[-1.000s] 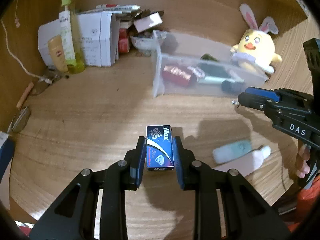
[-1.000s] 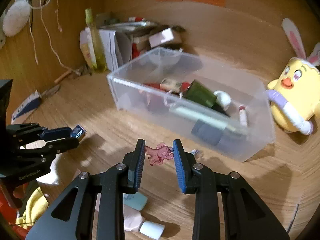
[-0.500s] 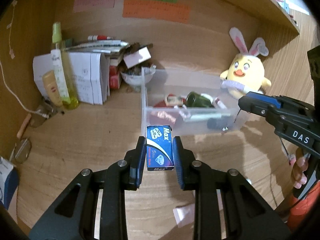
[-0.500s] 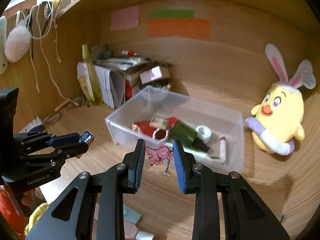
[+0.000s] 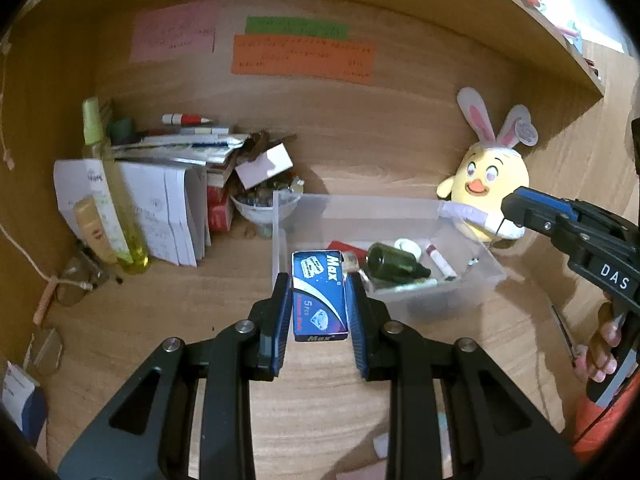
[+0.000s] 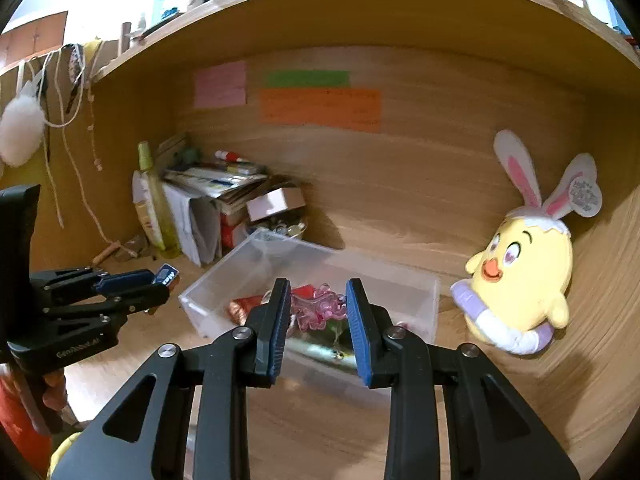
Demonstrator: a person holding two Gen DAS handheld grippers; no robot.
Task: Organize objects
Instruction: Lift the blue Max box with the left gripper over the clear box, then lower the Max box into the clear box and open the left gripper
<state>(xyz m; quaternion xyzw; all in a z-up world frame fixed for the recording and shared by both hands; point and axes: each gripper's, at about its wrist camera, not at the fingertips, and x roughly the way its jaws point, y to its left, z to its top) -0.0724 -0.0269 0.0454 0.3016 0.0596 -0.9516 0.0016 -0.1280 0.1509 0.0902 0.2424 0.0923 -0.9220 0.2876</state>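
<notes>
clear plastic bin (image 5: 472, 272); glossy, probably cardboard box (image 5: 319, 295)

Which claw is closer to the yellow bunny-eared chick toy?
Right. The right claw sits just in front of the chick toy; the left claw is farther off, across the clear bin.

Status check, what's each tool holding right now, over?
Left tool shut on blue Max box. Right tool shut on pink translucent trinket. Clear bin ahead, nothing blocking.
</notes>
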